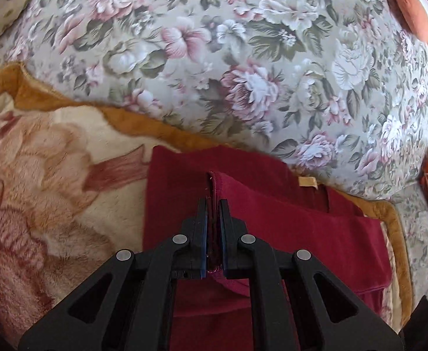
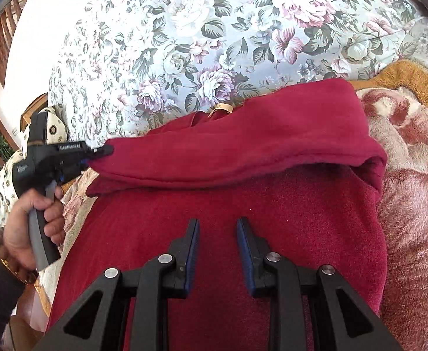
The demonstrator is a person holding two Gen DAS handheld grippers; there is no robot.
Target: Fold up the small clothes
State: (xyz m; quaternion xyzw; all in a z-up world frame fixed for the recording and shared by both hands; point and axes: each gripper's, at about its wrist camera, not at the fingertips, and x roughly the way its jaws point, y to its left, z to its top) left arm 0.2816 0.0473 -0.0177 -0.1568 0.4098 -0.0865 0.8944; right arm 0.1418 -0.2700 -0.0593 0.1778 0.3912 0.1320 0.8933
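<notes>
A dark red fleece garment [image 2: 243,204] lies on a plush floral blanket [image 2: 412,193]. Its far part is folded over toward me into a raised flap [image 2: 243,140]. My left gripper [image 1: 214,204] is shut on the edge of that red garment [image 1: 287,213]; in the right wrist view it shows at the left [image 2: 96,153], pinching the flap's left corner. My right gripper [image 2: 218,223] is open and empty, just above the garment's near half. A tan label [image 2: 221,108] shows at the garment's far edge.
The blanket [image 1: 53,204] with a mustard-brown border [image 1: 67,99] lies on a bed with a floral sheet [image 1: 243,44]. A patterned pillow [image 1: 0,14] sits at the far left. An orange cushion [image 1: 410,8] is at the far right. A wooden window frame [image 2: 3,38] stands beyond the bed.
</notes>
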